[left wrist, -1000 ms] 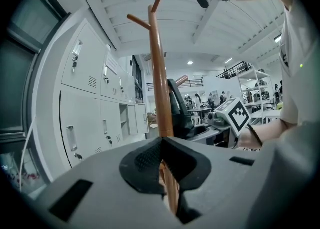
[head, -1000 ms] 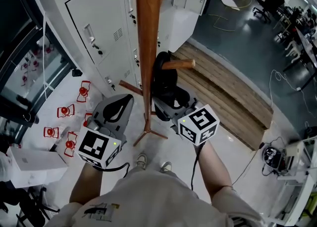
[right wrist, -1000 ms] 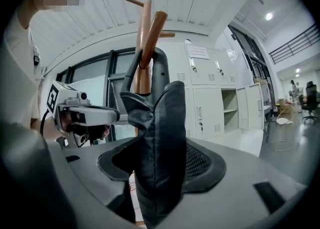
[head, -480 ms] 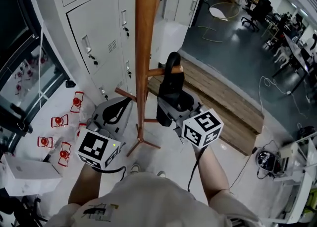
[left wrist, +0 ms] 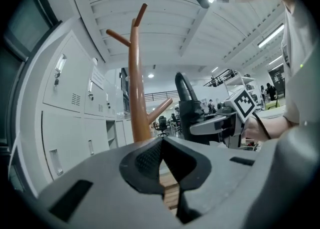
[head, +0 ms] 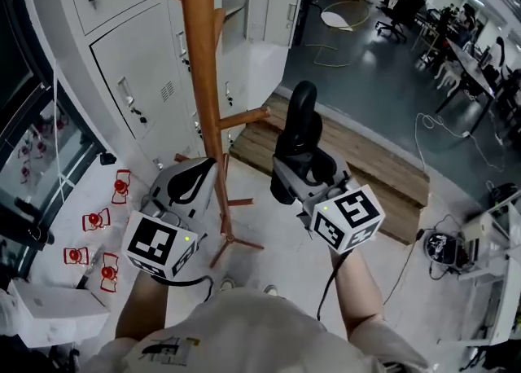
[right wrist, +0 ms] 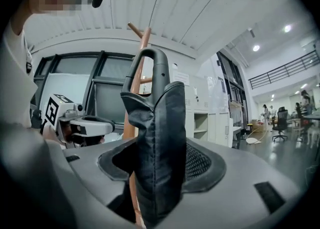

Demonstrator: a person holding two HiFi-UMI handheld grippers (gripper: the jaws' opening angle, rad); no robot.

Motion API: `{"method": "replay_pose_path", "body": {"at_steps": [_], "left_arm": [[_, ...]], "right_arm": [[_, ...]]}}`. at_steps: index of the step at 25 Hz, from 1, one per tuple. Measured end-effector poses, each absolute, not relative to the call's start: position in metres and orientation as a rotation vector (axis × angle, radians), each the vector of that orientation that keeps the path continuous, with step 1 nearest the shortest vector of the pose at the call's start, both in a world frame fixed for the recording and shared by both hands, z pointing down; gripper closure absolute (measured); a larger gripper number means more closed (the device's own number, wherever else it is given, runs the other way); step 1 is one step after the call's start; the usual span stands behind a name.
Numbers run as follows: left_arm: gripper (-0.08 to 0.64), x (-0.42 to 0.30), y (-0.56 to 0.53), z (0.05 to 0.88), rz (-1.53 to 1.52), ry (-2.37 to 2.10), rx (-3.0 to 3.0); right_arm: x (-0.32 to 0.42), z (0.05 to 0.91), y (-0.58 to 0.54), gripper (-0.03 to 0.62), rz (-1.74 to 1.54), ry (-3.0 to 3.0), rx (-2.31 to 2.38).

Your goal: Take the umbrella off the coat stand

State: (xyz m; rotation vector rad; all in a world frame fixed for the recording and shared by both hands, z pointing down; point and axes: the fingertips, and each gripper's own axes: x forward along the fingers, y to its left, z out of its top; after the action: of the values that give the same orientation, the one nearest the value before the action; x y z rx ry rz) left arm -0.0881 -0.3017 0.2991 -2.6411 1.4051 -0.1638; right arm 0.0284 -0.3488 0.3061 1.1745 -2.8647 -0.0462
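Showing, from left: the left tool (head: 213,163), jaws closed together on nothing, just beside the wooden coat stand (head: 201,70); the black folded umbrella (head: 301,123) (loop handle uppermost), upright, clear of the stand's peg (head: 244,117) and to its right, clamped in the right tool (head: 299,172).

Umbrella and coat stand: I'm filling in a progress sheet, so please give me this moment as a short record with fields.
umbrella: black, folded, upright, clamped in the right gripper
handle: curved loop on top, off the peg, beside it
coat stand: wooden pole with slanted pegs, in front of white lockers
left gripper: jaws together, nothing in them, near the pole
task: umbrella looks free of the stand
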Motion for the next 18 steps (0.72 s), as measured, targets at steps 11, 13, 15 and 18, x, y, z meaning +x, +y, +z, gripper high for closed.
{"method": "replay_pose_path", "body": {"at_steps": [11, 13, 15, 18], "left_arm": [[0.552, -0.044, -0.309, 0.253, -0.021, 1.287, -2.623], [0.552, -0.036, -0.308, 0.249, -0.013, 1.26, -2.624], [0.552, -0.029, -0.307, 0.249, -0.014, 1.239, -2.631], [0.552, -0.02, -0.308, 0.254, -0.011, 1.215, -2.656]], "right_arm": [[0.113, 0.251, -0.317, 0.339, -0.115, -2.821, 1.505], [0.126, 0.246, -0.307, 0.339, -0.116, -2.816, 1.556], [0.138, 0.244, -0.297, 0.339, -0.112, -2.802, 1.602], [0.149, 0.248, -0.286, 0.339, -0.116, -2.768, 1.645]]}}
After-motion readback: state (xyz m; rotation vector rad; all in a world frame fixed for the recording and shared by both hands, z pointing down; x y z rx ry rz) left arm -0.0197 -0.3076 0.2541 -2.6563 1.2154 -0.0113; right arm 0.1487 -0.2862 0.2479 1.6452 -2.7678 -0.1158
